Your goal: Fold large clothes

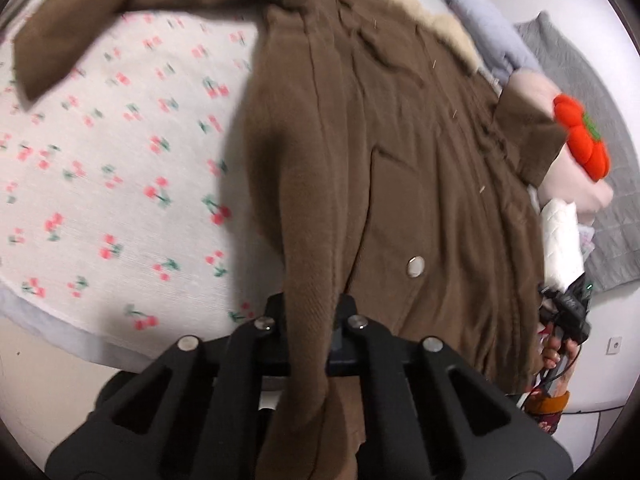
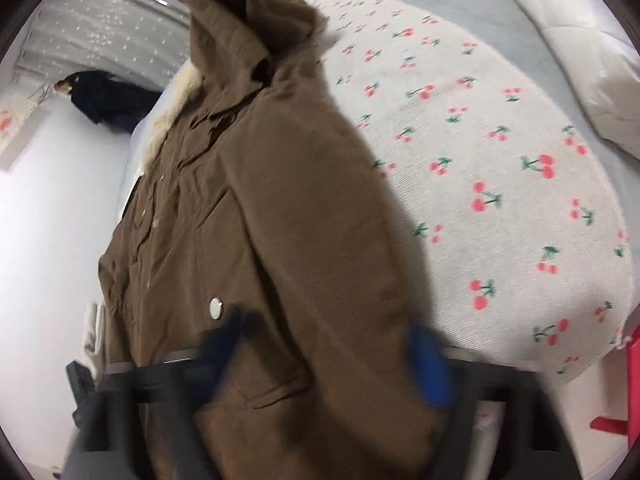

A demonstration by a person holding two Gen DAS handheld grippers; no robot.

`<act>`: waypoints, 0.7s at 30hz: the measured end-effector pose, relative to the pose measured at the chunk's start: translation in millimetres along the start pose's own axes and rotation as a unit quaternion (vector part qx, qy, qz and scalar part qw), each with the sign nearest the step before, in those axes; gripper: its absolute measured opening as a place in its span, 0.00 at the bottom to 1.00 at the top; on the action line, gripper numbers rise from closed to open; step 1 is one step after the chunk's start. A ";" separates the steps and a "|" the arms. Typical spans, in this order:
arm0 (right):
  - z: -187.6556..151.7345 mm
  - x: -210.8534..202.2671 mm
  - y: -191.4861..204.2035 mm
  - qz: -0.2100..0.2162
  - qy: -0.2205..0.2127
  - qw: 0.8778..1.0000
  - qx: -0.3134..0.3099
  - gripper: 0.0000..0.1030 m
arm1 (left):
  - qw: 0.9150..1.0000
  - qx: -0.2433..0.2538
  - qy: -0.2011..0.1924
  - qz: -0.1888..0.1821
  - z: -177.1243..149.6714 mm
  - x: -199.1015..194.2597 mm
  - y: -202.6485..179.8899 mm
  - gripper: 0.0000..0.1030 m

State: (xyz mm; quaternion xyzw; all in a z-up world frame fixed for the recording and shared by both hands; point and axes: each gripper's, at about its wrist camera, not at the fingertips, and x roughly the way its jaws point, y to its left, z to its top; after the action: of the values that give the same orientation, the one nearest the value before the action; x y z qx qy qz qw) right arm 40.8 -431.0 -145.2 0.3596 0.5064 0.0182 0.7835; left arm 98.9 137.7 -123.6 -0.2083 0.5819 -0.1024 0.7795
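One fold at most had begun: the brown coat (image 1: 400,168) lay spread lengthwise on the cherry-print blanket (image 1: 112,184), collar away from the cameras, one sleeve (image 1: 68,36) flung outward and unfolded. The left gripper (image 1: 310,316) was pinching a ridge of hem fabric between its fingers. The right gripper (image 2: 320,356) straddled the coat's lower edge with its fingers spread wide; motion blur prevented confirming any grip. Judged remaining: both sleeves inward, then body folds. Obstacles lay alongside the coat's far edge: an orange pumpkin cushion (image 1: 580,140), a pink pillow (image 1: 568,188) and a white quilt (image 2: 592,60).
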 end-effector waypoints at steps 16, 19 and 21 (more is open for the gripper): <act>-12.8 -16.1 0.2 -0.125 -0.027 0.991 -0.044 0.12 | 0.996 -0.028 0.002 0.084 12.8 -1.7 43.3 0.14; -11.8 -16.9 9.2 -0.148 -0.031 0.986 -0.071 0.18 | 0.994 -0.018 -0.002 0.112 11.7 1.3 41.6 0.28; -8.6 -29.4 21.5 -0.188 -0.048 0.976 -0.093 0.34 | 0.988 0.000 -0.028 0.151 13.8 -14.0 34.9 0.53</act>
State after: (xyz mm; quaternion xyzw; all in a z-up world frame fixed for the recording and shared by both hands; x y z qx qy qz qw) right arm 26.7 -421.9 -111.7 0.1834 0.5228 -0.0998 0.8265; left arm 104.9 177.3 -123.8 -0.1209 0.5846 0.0221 0.8020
